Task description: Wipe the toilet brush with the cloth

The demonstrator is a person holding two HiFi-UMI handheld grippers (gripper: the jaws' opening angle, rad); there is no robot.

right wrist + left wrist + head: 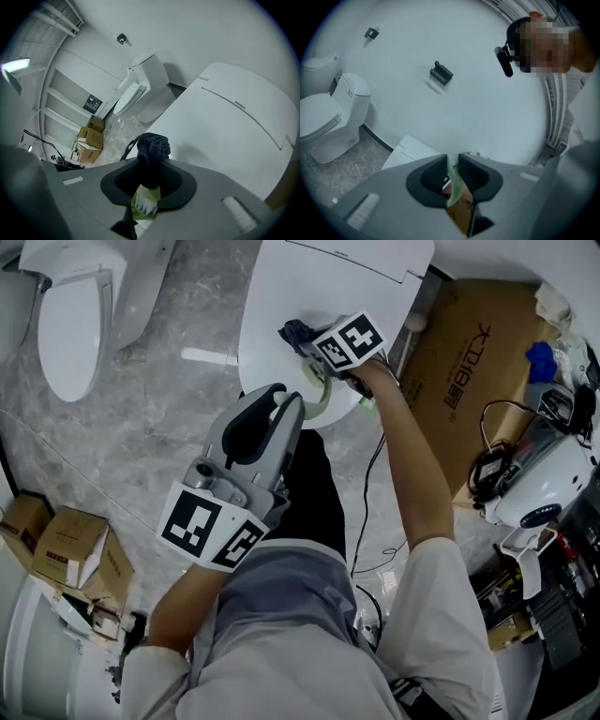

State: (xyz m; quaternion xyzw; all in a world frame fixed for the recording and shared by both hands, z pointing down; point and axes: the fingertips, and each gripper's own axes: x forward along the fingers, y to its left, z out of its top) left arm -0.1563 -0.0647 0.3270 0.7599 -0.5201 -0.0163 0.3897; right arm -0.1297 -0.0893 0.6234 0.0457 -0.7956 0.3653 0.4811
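While grey marble floor surrounds the closed toilet lid, both arms reach forward over the lid's near edge. The left claw is clamped on the green brush handle. The right claw pinches the dark cloth just above the bristles.

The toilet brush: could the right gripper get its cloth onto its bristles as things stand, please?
Probably yes: the right gripper, shut on the cloth, has the bristles right beneath it with nothing between.
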